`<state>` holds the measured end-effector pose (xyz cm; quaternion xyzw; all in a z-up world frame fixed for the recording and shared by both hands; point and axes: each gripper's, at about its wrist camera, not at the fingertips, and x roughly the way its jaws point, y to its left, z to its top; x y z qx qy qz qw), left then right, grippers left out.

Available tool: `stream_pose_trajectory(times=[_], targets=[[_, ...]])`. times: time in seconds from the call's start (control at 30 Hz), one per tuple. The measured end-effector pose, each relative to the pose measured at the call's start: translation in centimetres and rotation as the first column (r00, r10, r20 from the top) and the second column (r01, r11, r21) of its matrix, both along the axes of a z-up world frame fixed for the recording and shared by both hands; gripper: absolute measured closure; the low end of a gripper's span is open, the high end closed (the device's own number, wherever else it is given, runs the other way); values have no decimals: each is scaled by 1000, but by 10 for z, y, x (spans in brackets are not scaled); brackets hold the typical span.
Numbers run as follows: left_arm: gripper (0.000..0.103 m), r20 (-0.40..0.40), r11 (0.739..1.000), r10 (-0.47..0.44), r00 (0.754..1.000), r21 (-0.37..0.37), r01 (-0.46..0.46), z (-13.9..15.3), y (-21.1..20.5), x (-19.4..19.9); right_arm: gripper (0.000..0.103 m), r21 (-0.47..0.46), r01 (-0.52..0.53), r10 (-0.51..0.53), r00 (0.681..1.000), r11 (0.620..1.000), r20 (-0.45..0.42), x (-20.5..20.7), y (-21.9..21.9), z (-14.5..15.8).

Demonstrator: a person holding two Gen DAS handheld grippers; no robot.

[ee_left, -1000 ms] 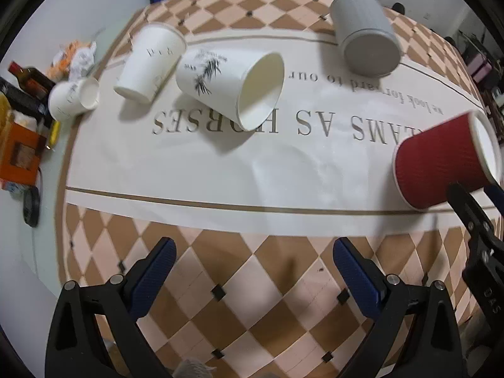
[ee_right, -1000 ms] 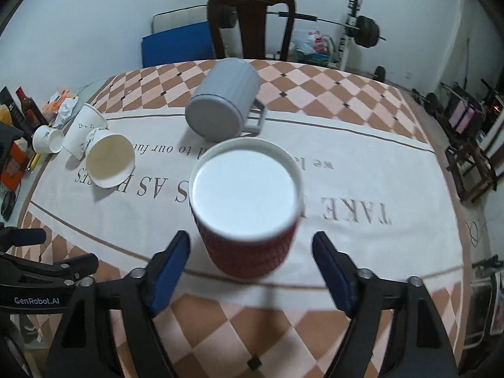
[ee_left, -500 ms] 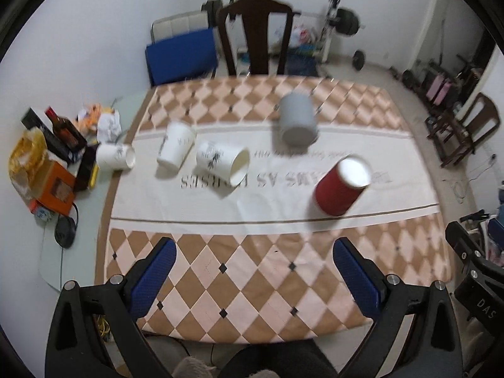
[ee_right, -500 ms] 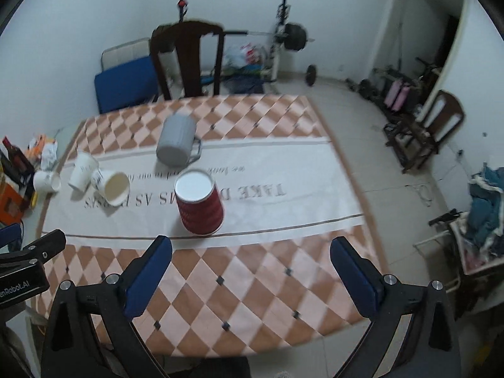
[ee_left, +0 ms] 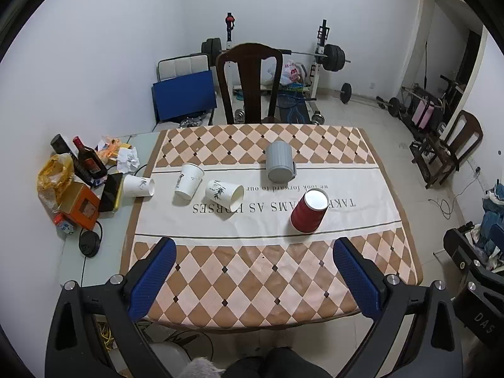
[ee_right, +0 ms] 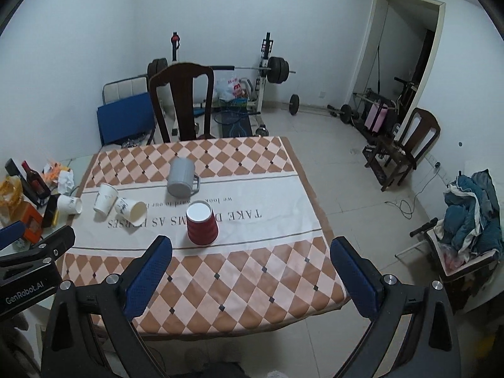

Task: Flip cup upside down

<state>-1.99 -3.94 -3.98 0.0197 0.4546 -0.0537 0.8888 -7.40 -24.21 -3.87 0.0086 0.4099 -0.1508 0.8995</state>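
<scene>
Though upside down, red cup (ee_right: 201, 223) well beyond right tool (ee_right: 251, 267).

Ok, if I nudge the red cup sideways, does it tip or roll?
The red cup stands upside down, wide rim on the cloth, so it probably slides rather than tips. It looks like ribbed paper, likely light and easily crushed. If knocked over, its taper would probably make it roll in a curve.

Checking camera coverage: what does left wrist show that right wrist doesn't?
Left wrist only: the black round puck on the side table, by the orange box.
Right wrist only: the open doorway and the clothes pile.
Both: red cup upside down, grey mug inverted, three white cups, two of them on their sides; both grippers open, empty.
</scene>
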Motion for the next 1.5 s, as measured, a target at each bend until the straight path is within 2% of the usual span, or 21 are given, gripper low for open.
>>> stream_pose_trajectory(times=[0.23,0.47,0.63,1.5], targets=[[1,23,1000,23,999,13,-24,13,-1,-10,1,-1,-19,19,999,1000,26,-10,-2,21],[1,45,999,38,998,37,-40,17,-7,-18,0,-8,-47,47,999,999,24,-7,-5,22],[1,28,998,42,999,36,-43,16,-9,-21,0,-12,-59,59,998,998,28,-5,-6,22],[1,28,998,55,998,37,-56,18,-9,-27,0,9,-52,52,998,999,17,0,-6,22]])
